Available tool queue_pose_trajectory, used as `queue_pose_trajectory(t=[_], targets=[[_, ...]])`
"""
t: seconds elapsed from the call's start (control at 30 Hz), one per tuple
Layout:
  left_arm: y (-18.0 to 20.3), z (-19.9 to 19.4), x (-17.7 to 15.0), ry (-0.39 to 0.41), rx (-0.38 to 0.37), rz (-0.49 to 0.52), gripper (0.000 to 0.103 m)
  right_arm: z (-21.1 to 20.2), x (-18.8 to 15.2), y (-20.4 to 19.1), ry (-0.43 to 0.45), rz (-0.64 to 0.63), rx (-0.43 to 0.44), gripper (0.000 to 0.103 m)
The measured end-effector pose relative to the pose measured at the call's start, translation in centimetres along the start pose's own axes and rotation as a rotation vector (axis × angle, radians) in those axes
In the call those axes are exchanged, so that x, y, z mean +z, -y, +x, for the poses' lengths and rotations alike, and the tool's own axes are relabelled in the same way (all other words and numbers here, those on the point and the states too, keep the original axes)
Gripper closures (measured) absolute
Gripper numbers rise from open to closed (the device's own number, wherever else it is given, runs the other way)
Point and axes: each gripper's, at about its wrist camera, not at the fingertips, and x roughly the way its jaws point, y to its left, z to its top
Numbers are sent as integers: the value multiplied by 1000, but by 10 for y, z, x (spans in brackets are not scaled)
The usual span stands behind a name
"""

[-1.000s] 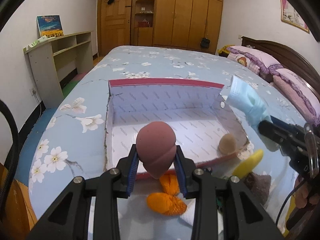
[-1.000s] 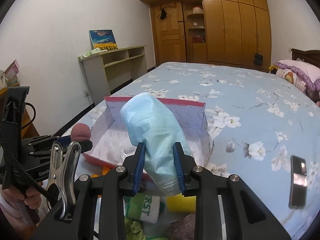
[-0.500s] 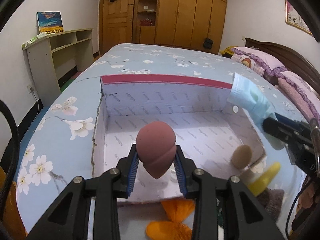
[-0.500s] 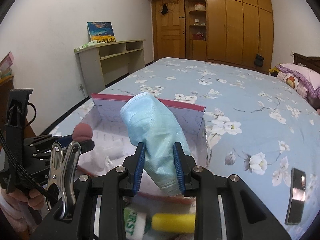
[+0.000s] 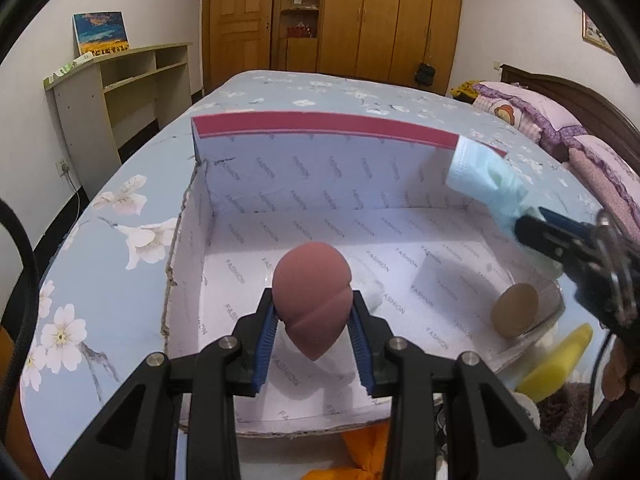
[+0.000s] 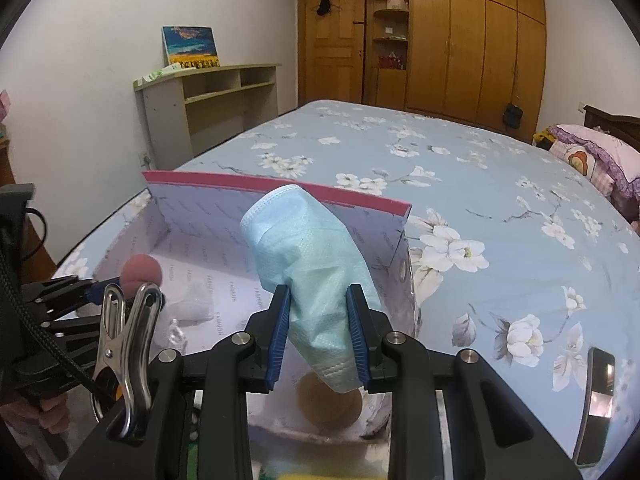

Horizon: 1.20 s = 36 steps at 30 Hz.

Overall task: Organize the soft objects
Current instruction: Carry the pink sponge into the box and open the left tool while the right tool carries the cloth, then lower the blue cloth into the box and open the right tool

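My left gripper (image 5: 316, 322) is shut on a brown-pink egg-shaped makeup sponge (image 5: 312, 292), held over the near part of an open white-lined box with a red rim (image 5: 320, 126) on the bed. My right gripper (image 6: 318, 330) is shut on a light blue face mask (image 6: 312, 268), held over the box's right near corner. From the left wrist view the mask (image 5: 484, 182) and right gripper (image 5: 540, 236) show at the right. Seen from the right wrist, the sponge (image 6: 142, 274) and left gripper (image 6: 86, 292) sit at the left. A tan round puff (image 5: 514, 308) lies inside the box.
A yellow sponge (image 5: 560, 364), an orange cloth (image 5: 368, 444) and a dark fuzzy item (image 5: 564, 412) lie in front of the box. A phone (image 6: 596, 396) rests on the flowered bedspread at the right. Crumpled clear plastic (image 6: 192, 308) sits in the box. Pillows (image 5: 532, 112) lie far right.
Both grippers have moved forward and lower, from short of the box to over its inside. The sponge and mask stay gripped.
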Motion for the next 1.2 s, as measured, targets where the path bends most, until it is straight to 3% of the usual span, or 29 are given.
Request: queue_pose_trajectory(t=[0.43,0.57,0.67,0.87,1.2], targets=[[3,14,0,-27,24,-2,64,33,-9,8,-75,31,-9,74],[8,13,-2,-17,29,21,51,37,-11,15,-92,66,6,74],[15,9,-3,0,34,50,42,38,-12,20,-97,100,13,66],[15,7,-3,-16,18,29,42,37,-13,28,-103,152,31,62],[7,-25,1,19,19,20,42,4,-3,14,-28,101,69,53]])
